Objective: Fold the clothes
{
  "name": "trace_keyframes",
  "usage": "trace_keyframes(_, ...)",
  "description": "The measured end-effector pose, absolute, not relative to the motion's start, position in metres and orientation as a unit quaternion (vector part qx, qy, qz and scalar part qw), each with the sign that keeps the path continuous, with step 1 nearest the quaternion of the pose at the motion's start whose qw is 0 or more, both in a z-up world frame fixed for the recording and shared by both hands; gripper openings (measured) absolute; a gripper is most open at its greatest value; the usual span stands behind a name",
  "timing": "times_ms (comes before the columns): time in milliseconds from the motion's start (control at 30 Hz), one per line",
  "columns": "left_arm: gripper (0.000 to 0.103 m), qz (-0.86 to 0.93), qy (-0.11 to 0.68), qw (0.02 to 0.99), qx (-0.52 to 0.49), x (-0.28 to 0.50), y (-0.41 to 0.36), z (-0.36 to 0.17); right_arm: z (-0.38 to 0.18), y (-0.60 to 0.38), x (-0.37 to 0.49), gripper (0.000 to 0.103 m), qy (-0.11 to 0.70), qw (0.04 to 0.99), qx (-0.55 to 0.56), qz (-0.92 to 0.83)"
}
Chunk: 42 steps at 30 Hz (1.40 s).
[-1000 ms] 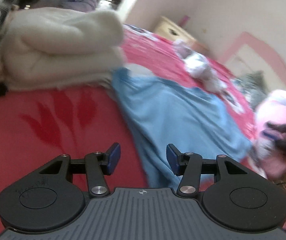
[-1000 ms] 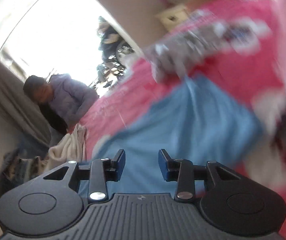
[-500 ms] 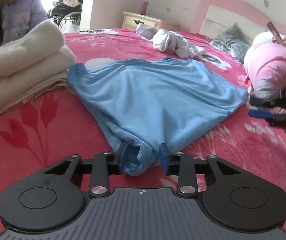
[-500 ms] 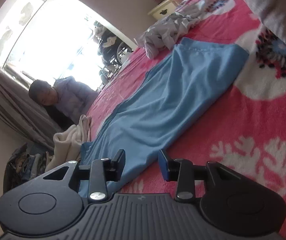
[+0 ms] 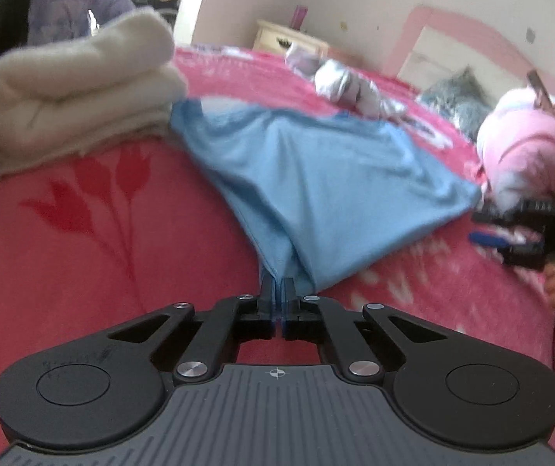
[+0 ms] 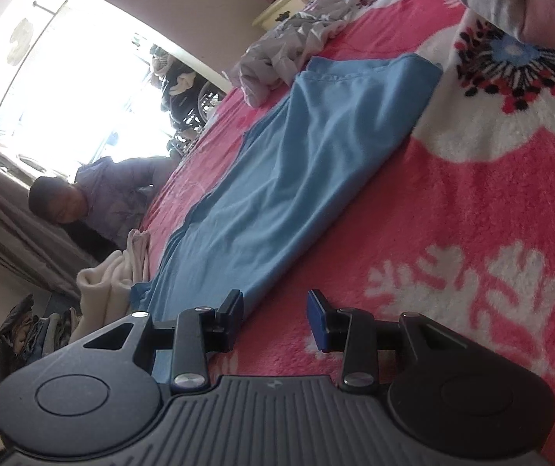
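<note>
Blue garment (image 5: 327, 178): plain light-blue knit, spread mostly flat on the bed, filling the centre of the left wrist view. Near corner gathered into a narrow bunch at lower centre, fabric drawn taut into a fan of creases (image blurred, seams not legible). In the right wrist view the same garment (image 6: 277, 194) runs diagonally from lower left to upper right, hemmed edge at the far end, soft wrinkles along its length.

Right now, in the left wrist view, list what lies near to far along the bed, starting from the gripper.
left gripper, shut on a corner of the blue shirt → grey garment → nightstand against the wall.
</note>
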<state>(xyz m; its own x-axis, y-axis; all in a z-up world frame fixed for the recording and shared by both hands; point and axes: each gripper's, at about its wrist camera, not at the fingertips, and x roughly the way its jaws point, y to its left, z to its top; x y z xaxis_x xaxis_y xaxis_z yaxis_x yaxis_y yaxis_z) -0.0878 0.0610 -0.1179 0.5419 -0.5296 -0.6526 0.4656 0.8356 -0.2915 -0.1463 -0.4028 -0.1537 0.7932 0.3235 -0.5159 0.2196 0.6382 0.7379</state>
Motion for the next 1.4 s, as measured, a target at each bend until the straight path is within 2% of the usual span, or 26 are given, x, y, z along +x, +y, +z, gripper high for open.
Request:
trace_keyframes(267, 0.005, -0.284, 0.386, 0.878, -0.006, -0.097, 0.066, -0.098, -0.153, -0.404, -0.147, 0.04, 0.318, 0.846, 0.426, 0.027)
trace_keyframes(433, 0.024, -0.295, 0.33, 0.896, -0.013, -0.084, 0.051, -0.072, -0.15, -0.402, -0.148, 0.04, 0.316, 0.851, 0.42, 0.028)
trace_keyframes(500, 0.025, -0.307, 0.332, 0.892, -0.013, -0.072, 0.033, -0.075, -0.146, -0.4, -0.148, 0.04, 0.313, 0.857, 0.408, 0.023)
trace_keyframes(633, 0.025, -0.275, 0.399, 0.875, 0.026, -0.057, 0.008, -0.114, -0.122, -0.397, -0.156, 0.039, 0.319, 0.893, 0.316, -0.037)
trace_keyframes(800, 0.026, -0.266, 0.4, 0.877, 0.021, -0.066, 0.019, -0.12, -0.095, -0.397, -0.144, 0.035, 0.319, 0.929, 0.173, -0.078)
trace_keyframes(1033, 0.027, -0.255, 0.396, 0.882, 0.025, -0.07, 0.02, -0.121, -0.104, -0.391, -0.08, 0.031, 0.322, 0.941, 0.089, -0.051)
trace_keyframes(1133, 0.028, -0.254, 0.393, 0.883, 0.024, -0.071, 0.02, -0.122, -0.129, -0.429, -0.065, 0.022, 0.354, 0.922, 0.096, -0.126)
trace_keyframes(1167, 0.028, -0.254, 0.395, 0.883, 0.021, -0.07, 0.02, -0.121, -0.134, -0.445, -0.066, 0.013, 0.357, 0.916, 0.095, -0.156)
trace_keyframes(1200, 0.028, -0.254, 0.397, 0.882, 0.017, -0.069, 0.021, -0.121, -0.135, -0.459, -0.069, 0.009, 0.355, 0.913, 0.107, -0.169)
trace_keyframes(1267, 0.028, -0.254, 0.403, 0.879, 0.007, -0.066, 0.023, -0.119, -0.126, -0.465, -0.075, 0.014, 0.358, 0.912, 0.093, -0.179)
trace_keyframes(1400, 0.028, -0.258, 0.406, 0.876, 0.004, -0.063, 0.024, -0.117, -0.099, -0.438, -0.077, 0.014, 0.33, 0.935, 0.039, -0.126)
